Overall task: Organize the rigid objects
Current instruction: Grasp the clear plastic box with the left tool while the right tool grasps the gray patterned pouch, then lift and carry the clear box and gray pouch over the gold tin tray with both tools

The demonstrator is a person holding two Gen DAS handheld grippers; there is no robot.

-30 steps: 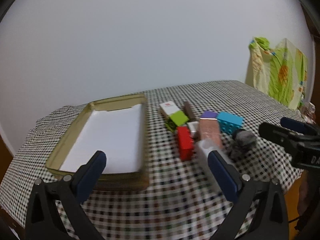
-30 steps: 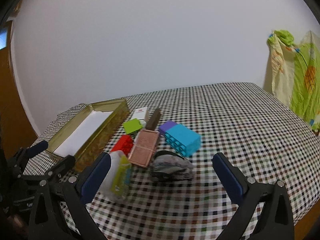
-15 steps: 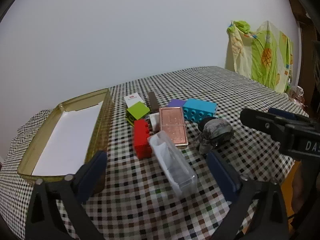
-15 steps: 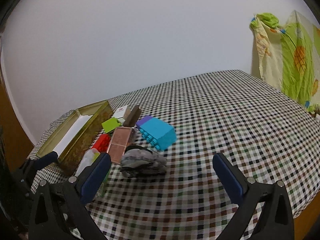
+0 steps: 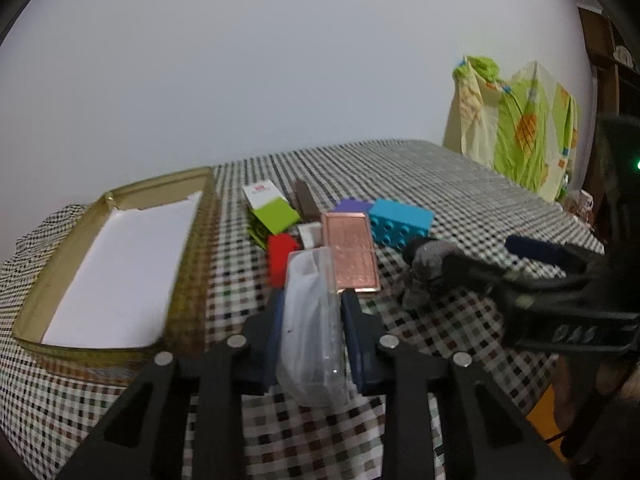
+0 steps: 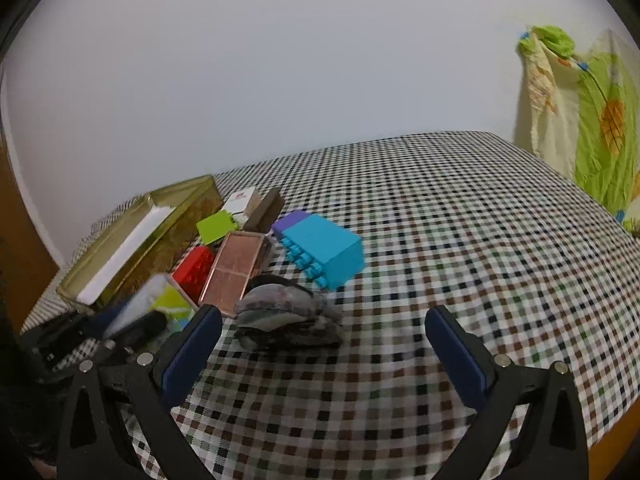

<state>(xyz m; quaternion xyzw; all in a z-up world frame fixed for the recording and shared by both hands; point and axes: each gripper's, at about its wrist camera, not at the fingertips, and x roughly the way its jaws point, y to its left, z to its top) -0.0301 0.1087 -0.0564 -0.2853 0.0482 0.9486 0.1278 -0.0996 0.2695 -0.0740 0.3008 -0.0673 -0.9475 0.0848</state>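
Landmark: shallow gold-coloured rectangular metal tin [image 5: 188,264] with a white lining, lying open on the black-and-white checked tablecloth [image 6: 460,232]; every place below is given from it.
Left gripper: the left gripper [image 5: 312,316] has its blue-padded jaws closed on a clear plastic rectangular case [image 5: 312,320], gripping it by its two long sides, just right of the tin's near right corner.
Clear case: whether it rests on the cloth or is lifted cannot be told; in the right wrist view it is blurred, with a yellow-green patch showing [image 6: 160,304].
Right gripper: the right gripper [image 6: 324,344] has its jaws wide apart with nothing between them, above the cloth well to the right of the tin.
Grey lump: a mottled grey, rounded object [image 6: 284,316] lies just ahead of the right gripper's left finger, right of the tin beyond the flat case.
Flat case: a copper-pink flat rectangular case [image 5: 352,252] lies right of the tin, touching the clear case's far end.
Red brick: a red plastic building brick [image 5: 280,252] sits between the tin and the copper-pink case.
Green piece: a lime-green square block [image 5: 274,216] lies right of the tin's far half, with a white card box bearing a red mark [image 5: 262,194] just behind it.
Brown bar: a dark brown narrow bar [image 5: 306,200] lies just right of the green block.
Blue brick: a cyan studded building brick [image 6: 324,250] lies farthest right of the tin, a purple block [image 6: 290,218] touching its far end.
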